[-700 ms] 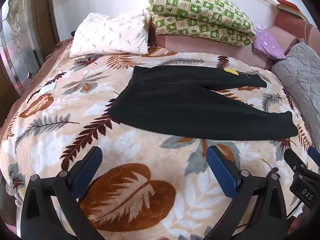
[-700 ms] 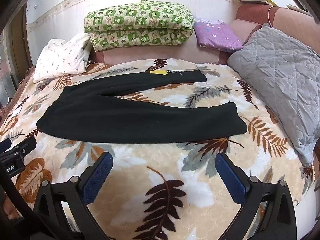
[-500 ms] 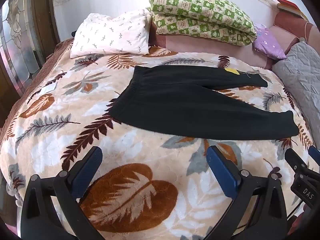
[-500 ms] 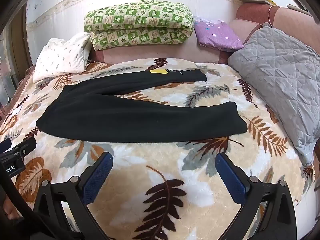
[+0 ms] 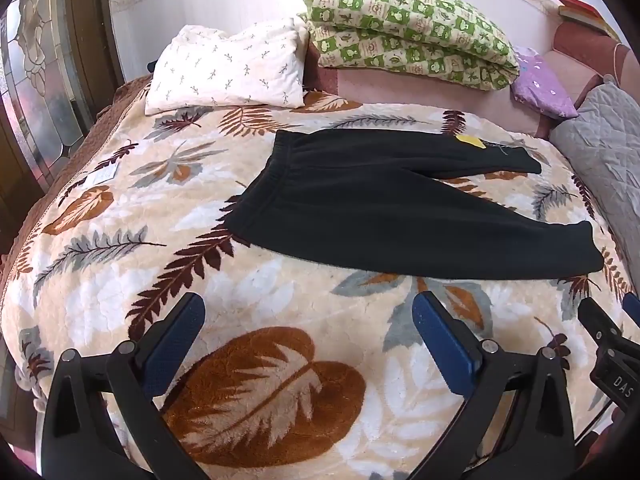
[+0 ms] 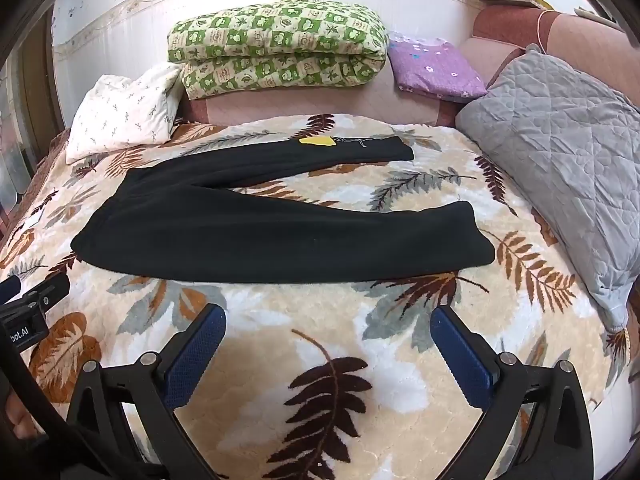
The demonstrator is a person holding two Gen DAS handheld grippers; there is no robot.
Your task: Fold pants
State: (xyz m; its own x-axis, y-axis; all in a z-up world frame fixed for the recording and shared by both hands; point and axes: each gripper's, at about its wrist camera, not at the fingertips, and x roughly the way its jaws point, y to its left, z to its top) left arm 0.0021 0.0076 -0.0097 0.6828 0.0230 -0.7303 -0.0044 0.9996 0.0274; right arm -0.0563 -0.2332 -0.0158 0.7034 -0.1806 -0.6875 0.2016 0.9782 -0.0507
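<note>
On the leaf-print bed (image 5: 248, 292): black pants (image 5: 384, 208) spread flat, waistband left, legs splayed right, the far leg bearing a yellow tag (image 5: 470, 140). Left gripper (image 5: 306, 344) and right gripper (image 6: 326, 350) hover short of the near edge, jaws wide apart, empty. Best approach, likely: one gripper pinches the near waistband corner, the other the near cuff, and both carry that leg squarely over the far one.

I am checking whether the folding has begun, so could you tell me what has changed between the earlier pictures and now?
Nothing has visibly changed. The black pants lie spread flat on the leaf-patterned blanket just as before, legs apart, the yellow tag on the far leg. The left gripper and right gripper remain wide open short of the pants, touching nothing.
</note>
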